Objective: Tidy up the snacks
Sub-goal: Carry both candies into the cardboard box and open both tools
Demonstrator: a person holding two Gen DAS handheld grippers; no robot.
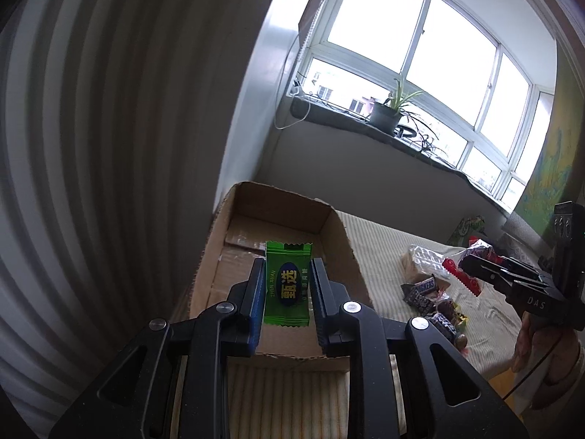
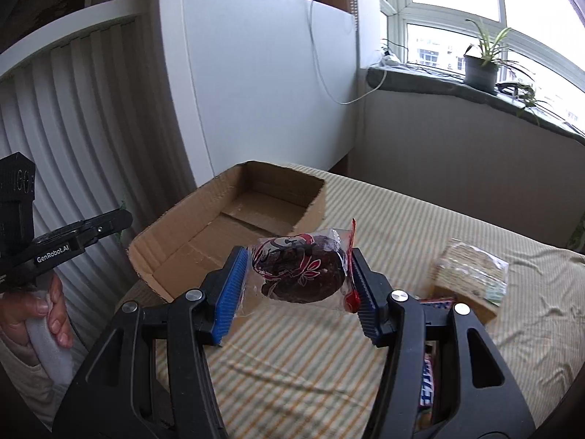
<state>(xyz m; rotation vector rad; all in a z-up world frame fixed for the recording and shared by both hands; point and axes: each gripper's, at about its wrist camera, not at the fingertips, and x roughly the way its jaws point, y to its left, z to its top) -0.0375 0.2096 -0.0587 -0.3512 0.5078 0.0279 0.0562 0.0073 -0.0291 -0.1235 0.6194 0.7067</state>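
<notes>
Striped cloth (image 2: pixel 292 358) bears cardboard box (image 2: pixel 175 241), apparently holding nothing.

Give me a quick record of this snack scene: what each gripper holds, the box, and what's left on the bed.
left gripper: shut on green candy packet, above the box
right gripper: shut on clear-wrapped dark pastry
cardboard box: open, nothing seen inside
left on striped bedcover: Snickers bars, wrapped cracker pack, other small sweets

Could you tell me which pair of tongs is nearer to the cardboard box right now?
Left. The left tongs hold a green candy directly over the cardboard box; the right tongs, gripping a dark wrapped cake, sit beside it over the bedsheet.
</notes>
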